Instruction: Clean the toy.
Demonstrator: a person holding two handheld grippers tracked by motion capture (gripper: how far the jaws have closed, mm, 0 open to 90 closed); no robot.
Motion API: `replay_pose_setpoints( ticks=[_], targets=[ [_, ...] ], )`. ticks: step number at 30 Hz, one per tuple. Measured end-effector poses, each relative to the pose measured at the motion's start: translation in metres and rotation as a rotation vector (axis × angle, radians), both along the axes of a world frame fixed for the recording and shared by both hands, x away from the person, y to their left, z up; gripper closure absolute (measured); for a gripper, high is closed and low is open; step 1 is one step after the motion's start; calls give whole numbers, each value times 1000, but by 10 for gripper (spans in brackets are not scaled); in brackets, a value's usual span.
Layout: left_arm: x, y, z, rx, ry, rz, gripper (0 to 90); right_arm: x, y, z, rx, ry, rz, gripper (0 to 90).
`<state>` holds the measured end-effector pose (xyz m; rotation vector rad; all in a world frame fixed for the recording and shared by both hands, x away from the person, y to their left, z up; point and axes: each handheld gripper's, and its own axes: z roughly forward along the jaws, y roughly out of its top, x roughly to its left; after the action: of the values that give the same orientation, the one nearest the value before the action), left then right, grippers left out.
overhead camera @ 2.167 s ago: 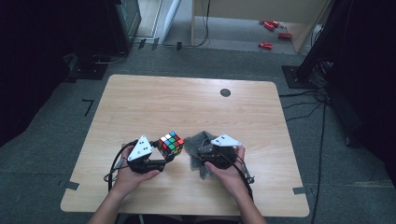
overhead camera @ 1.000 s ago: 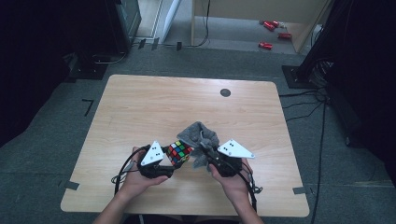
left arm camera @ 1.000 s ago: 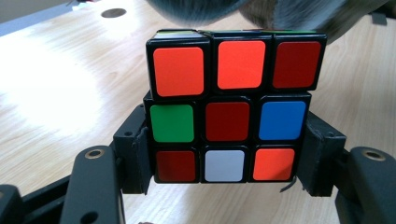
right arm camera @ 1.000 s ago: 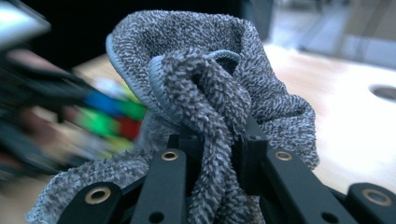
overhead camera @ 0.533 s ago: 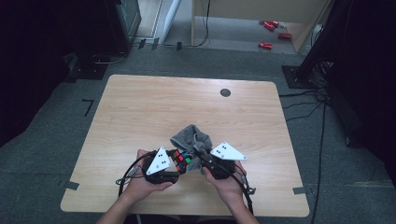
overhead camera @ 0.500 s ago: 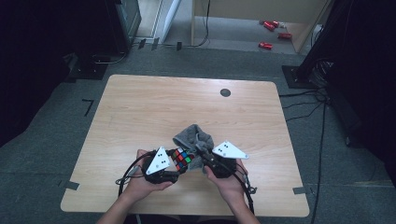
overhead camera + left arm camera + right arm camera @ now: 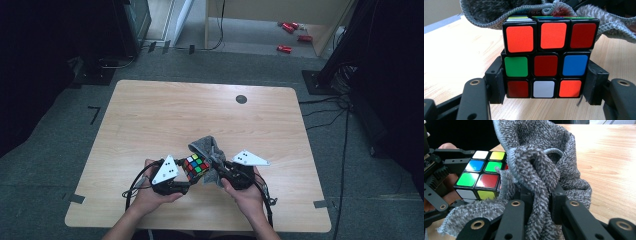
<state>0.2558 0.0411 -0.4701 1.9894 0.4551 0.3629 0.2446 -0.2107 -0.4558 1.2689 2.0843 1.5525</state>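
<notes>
Cube [image 7: 548, 60] is clamped in our left gripper [image 7: 186, 186] and has come lower, nearer the person vs. before. Right gripper [image 7: 541, 195], clenched on grey cloth [image 7: 536, 170], now lays it against the cube's far side, so wiping looks underway.

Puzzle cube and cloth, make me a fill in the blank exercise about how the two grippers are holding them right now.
1. The left gripper clamps the ___ between its jaws.
2. The right gripper is shut on a grey ___.
3. In the left gripper view, the middle square of the facing side is ___.
4. Both rest above a ___ table.

Missing words: puzzle cube; cloth; red; wooden
</notes>
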Motion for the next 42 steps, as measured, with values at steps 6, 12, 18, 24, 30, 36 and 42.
replay_pose_setpoints(
  ticks=[6,12,18,24,30,36,42],
  targets=[
    [1,0,-1,7,8,23,347,-2,1,-1,15,24,2,794],
    [2,1,0,4,-1,24,348,-2,-1,2,-41,-26,-19,777],
    [-2,-8,-5,66,-24,9,347,-13,-1,24,21,-117,1,777],
    [-6,-11,2,55,-81,-35,348,-25,25,30,-10,-193,101,771],
    [-4,-4,-1,20,-33,4,348,-5,2,9,2,-69,4,772],
    [-2,-5,-3,50,-32,9,348,-8,-5,19,7,-98,-21,770],
    [-7,-7,5,23,-42,-10,348,-23,21,30,-24,-175,68,764]
  ],
)
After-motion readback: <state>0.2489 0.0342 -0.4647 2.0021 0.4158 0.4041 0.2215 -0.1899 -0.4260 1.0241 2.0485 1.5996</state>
